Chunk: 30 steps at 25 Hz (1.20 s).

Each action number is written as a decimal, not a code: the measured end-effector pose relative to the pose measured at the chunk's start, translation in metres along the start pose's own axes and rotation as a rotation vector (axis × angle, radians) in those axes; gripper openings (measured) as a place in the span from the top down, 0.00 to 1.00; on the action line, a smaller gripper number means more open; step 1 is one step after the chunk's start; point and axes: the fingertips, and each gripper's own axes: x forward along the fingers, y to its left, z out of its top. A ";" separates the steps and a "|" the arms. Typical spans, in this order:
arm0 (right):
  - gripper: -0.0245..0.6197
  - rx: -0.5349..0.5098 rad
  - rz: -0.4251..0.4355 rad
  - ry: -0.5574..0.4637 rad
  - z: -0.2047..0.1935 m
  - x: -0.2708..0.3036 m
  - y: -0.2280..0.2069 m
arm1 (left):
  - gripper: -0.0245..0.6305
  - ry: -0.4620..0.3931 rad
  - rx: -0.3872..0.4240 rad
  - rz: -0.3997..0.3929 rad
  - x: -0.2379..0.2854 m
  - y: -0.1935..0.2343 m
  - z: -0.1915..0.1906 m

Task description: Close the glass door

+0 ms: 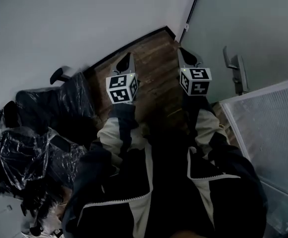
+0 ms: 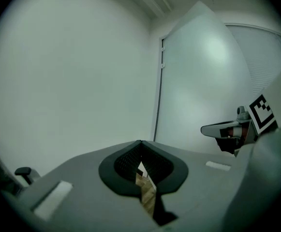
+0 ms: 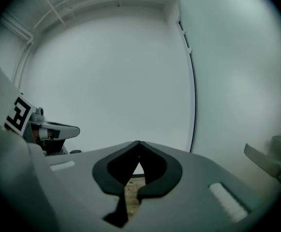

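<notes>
The frosted glass door (image 1: 248,24) stands at the right, with a grey lever handle (image 1: 235,72) on it. Both grippers are held out side by side over the wooden floor, apart from the door. My left gripper (image 1: 125,62) is shut with nothing in it, its tips meeting (image 2: 140,142). My right gripper (image 1: 187,56) is also shut and empty (image 3: 139,142), and it is the one closer to the door. The right gripper view has the door (image 3: 237,57) at its right, with the handle (image 3: 271,159) low down. In the left gripper view the door (image 2: 198,81) fills the right half.
A white wall (image 1: 59,24) runs along the left and meets the door at the far corner. Black chairs wrapped in plastic (image 1: 39,152) crowd the left side. A ribbed glass panel (image 1: 272,128) stands at the lower right. Wooden floor (image 1: 156,81) lies between them.
</notes>
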 end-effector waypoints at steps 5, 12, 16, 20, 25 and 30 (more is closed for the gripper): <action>0.95 0.004 -0.099 0.035 -0.002 0.015 -0.019 | 0.96 0.019 0.017 -0.139 0.049 -0.013 0.004; 0.95 0.032 -0.199 0.009 0.006 0.004 -0.074 | 0.96 0.032 0.082 -0.310 0.107 -0.084 0.012; 0.95 0.054 -0.269 -0.020 0.015 -0.024 -0.106 | 0.96 0.030 0.097 -0.446 0.132 -0.151 0.025; 0.95 0.073 -0.395 -0.045 0.021 -0.056 -0.142 | 0.96 0.030 0.133 -0.619 0.151 -0.220 0.031; 0.95 0.130 -0.663 -0.038 0.002 -0.114 -0.179 | 0.96 0.061 0.199 -0.907 0.158 -0.306 0.020; 0.95 0.169 -0.823 -0.012 -0.021 -0.143 -0.195 | 0.96 0.084 0.228 -1.065 0.160 -0.341 0.007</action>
